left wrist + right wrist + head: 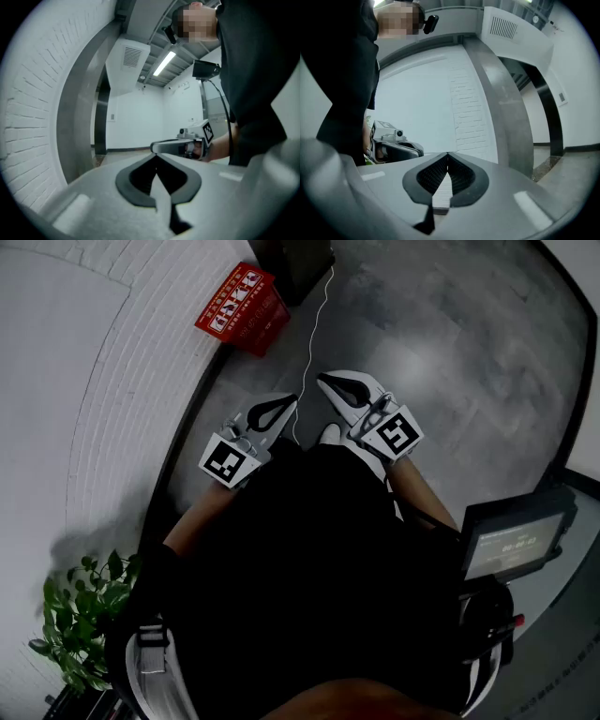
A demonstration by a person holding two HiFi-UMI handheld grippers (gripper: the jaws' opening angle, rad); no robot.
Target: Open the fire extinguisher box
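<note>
Presently, the red rectangular fire extinguisher box [242, 309] stands on the grey stone-pattern floor [441, 352], one side against the white brick wall [112, 362]. Its upper face carries white lettering, too small to read.

The 2 grippers are held level, well short of the box, on the person's side of it.
- The left grey-and-white gripper [289, 399] has its jaws closed tip to tip, with nothing between them.
- The right grey-and-white gripper [323, 381] has its jaws likewise together and empty, and lies further from the box than the left.
- Each gripper bears a cube with a black-and-white square marker.

A thin white cable [314, 324] runs across the floor just beside the box. A dark cabinet [300, 268] stands close behind it.

Far from the box, a green leafy plant [80, 615] sits by the wall. A dark screen [511, 545] shows pale figures, which are illegible.
</note>
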